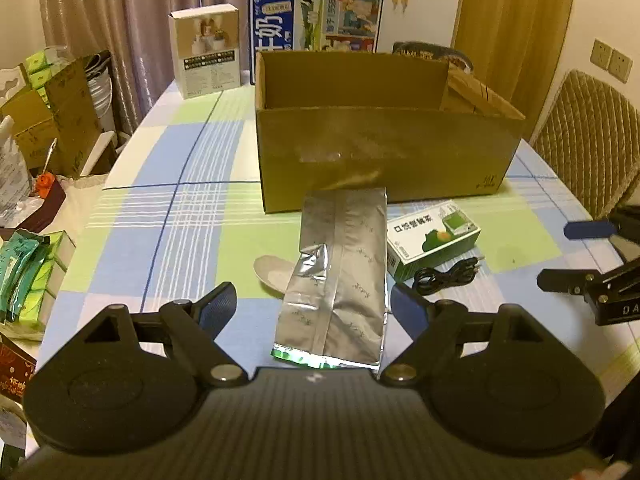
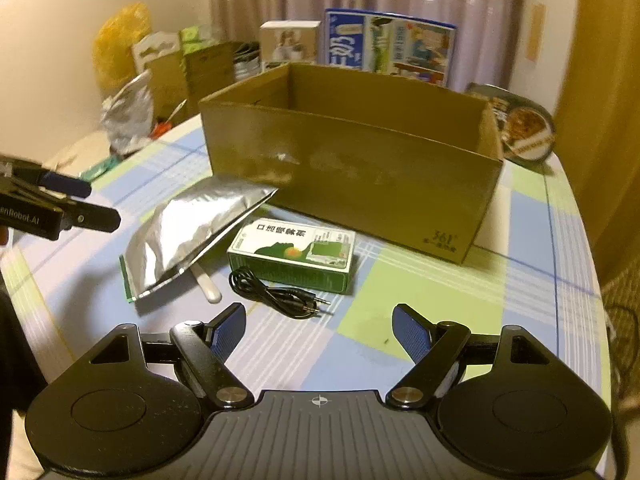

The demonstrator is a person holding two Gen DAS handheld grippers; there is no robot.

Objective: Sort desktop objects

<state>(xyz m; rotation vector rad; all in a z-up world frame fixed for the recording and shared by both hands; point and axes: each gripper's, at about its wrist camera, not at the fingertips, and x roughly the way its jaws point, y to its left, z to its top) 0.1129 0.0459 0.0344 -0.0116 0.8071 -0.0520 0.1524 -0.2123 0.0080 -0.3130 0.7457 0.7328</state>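
Eyeing pouch (image 1: 340, 276) flat on bench (image 1: 168, 216) before box (image 1: 384, 152), propped on spoon (image 1: 272, 274) | left gripper (image 1: 312, 308) jaws apart astride it, right gripper (image 2: 318, 330) jaws apart, empty, near cable (image 2: 276, 294) | risk: I fear slick foil slipping, spoon dragged along

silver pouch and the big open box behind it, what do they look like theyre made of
Silver pouch: looks like metallised foil or foil laminate, shiny, with sharp creases and mirror-like glints; a green edge shows at its near end. Big open box: plain brown corrugated cardboard, matte, with a glossy strip of what seems clear tape on its front wall.
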